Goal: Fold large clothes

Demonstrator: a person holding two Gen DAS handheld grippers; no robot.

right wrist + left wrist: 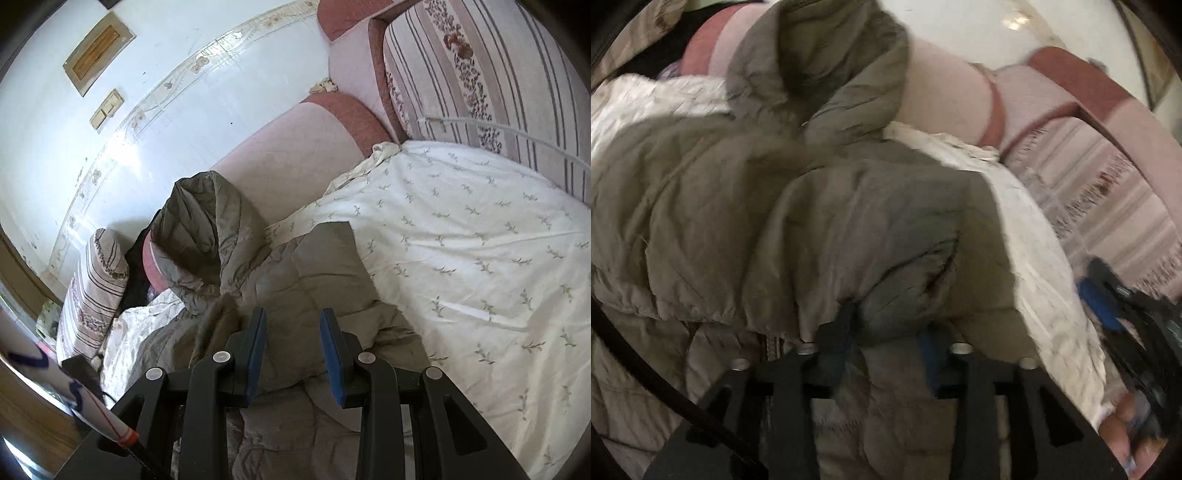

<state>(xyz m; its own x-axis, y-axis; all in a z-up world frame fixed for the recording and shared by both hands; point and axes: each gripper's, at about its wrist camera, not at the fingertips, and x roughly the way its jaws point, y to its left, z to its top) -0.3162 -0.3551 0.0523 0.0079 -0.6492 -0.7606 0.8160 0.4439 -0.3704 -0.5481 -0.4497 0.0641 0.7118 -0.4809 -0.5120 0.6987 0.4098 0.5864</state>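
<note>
We were partway through folding the olive padded jacket, which lay bunched on the flowered bed sheet of a bed, its hood propped against the pink sofa arm at the far left. In our judgement a side panel had been carried over the body and the fold was being laid down.

In the left wrist view the left gripper sat at the edge of the folded-over panel; a thick roll of quilted fabric filled the gap between its jaws, but blur kept us from telling whether they pinched it or had let go. The right gripper hovered over the jacket's near edge with its blue pads apart and nothing clenched between them, fabric only lying beneath.

The next move, we judged, called for flattening the puffed layers and taking the hood or the hem for the next fold.

Around us stood a striped cushion to the right and another far left. The hood leaning on the sofa arm and the springy filling looked likely to hinder a neat fold
</note>
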